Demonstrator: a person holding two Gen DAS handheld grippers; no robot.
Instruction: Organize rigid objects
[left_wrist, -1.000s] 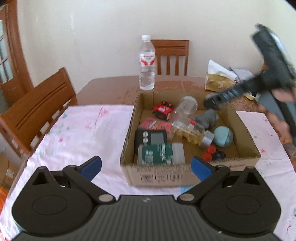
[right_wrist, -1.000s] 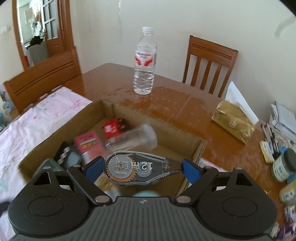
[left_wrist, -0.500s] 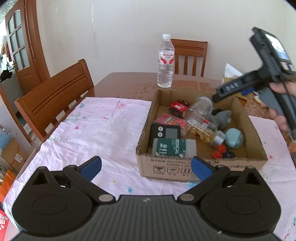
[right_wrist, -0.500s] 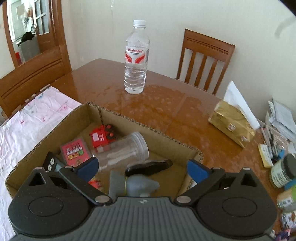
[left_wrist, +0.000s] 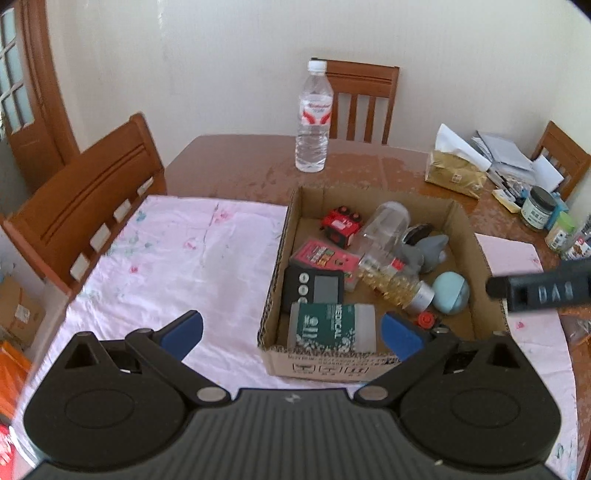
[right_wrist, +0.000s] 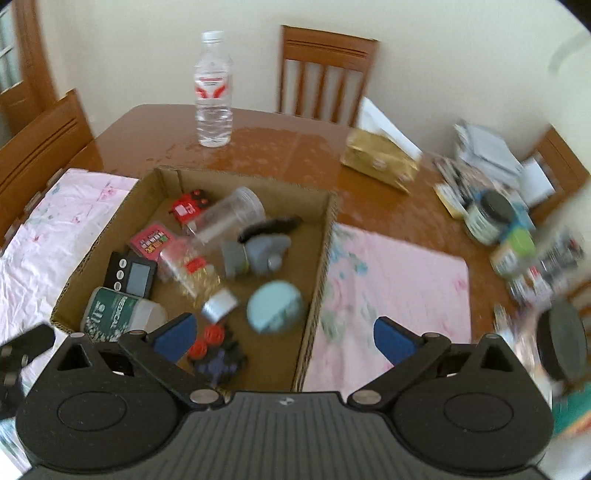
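An open cardboard box (left_wrist: 282, 258) on the pink cloth (left_wrist: 177, 266) holds several rigid items. Among them are a green medical bottle (left_wrist: 328, 330), a black timer (left_wrist: 314, 290), a red toy car (left_wrist: 341, 223) and a clear jar (left_wrist: 388, 221). A grey shark toy (left_wrist: 428, 251) and a pale blue round case (left_wrist: 450, 293) lie there too. The dark correction tape (right_wrist: 269, 227) rests behind the shark toy. My left gripper (left_wrist: 291, 332) hangs open before the box's near wall. My right gripper (right_wrist: 284, 336) stands wide open and empty above the box's right wall (right_wrist: 321, 266).
A water bottle (left_wrist: 313, 118) stands on the brown table behind the box. A gold tissue pack (left_wrist: 454, 171), papers and several jars (left_wrist: 537, 208) crowd the right side. Wooden chairs (left_wrist: 85, 206) stand at the left, the back and the far right.
The right gripper opened and let go of the correction tape, which now lies in the box. It then drew back to the right. The left gripper pulled back and rose a little.
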